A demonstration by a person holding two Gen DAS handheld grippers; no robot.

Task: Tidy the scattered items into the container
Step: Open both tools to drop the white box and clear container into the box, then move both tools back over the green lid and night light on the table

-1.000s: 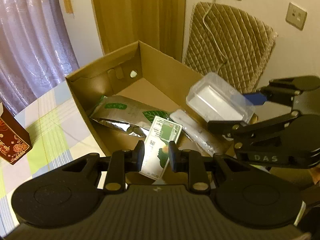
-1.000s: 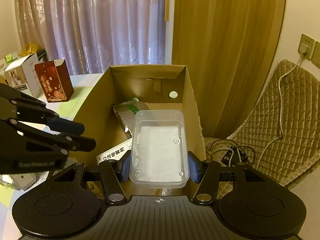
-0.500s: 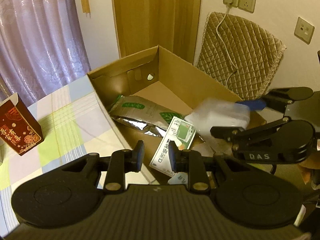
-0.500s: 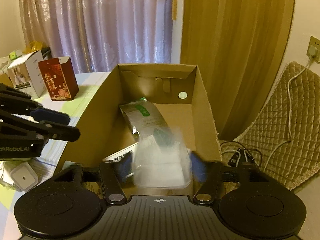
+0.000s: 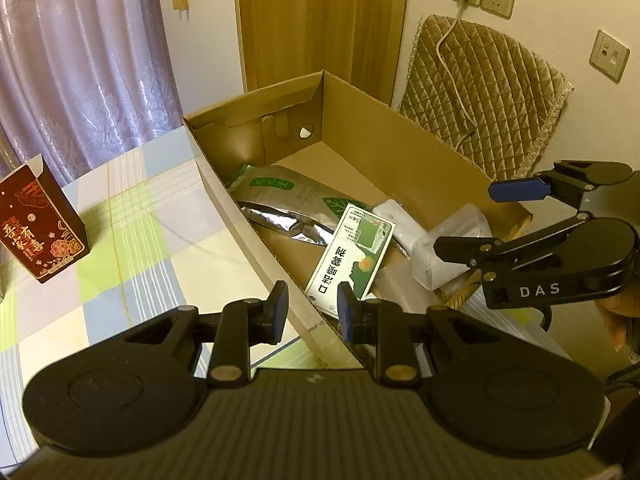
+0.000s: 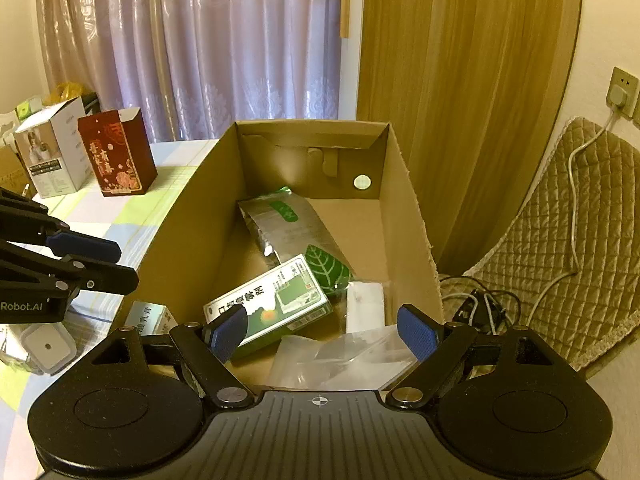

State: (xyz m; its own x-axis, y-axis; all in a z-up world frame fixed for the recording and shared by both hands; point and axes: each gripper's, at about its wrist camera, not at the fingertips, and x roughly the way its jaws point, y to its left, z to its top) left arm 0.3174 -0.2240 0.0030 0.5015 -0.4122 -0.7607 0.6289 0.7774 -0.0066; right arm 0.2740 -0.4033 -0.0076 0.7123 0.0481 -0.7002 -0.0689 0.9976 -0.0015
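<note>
Your right claw [image 6: 320, 334] stood wide apart over the near end of the cardboard box [image 6: 404, 216], its blue pads [image 6: 418, 336] empty. The clear plastic container [image 6: 344, 360] lay inside the box just below those pads, tilted against the near wall and free of the claw. From the left wrist view the same clear plastic container [image 5: 452, 248] sat at the box's near right corner, beside the right claw [image 5: 464, 220].

Your left claw [image 5: 312, 312] was set at a narrow gap and held nothing; it hovered above the box's near left wall [image 5: 256, 232], one finger over the counter side and the other over the inside.

Inside the box, the silver foil pouch [image 6: 288, 224] with a green label lay lengthwise towards the far end. The green and white carton [image 6: 268, 306] rested on the pouch's near end, at a slant. A white packet [image 6: 364, 304] lay just beside the carton, along the right wall.

On the checked counter [image 5: 132, 240], outside the box, the dark red gift box [image 6: 116, 152] stood upright, with a white carton [image 6: 52, 152] just beside it. Nearer to you, a small boxed item [image 6: 150, 318] lay against the outside of the box's left wall, and a small white lidded tub [image 6: 46, 346] sat near it under your left claw.
</note>
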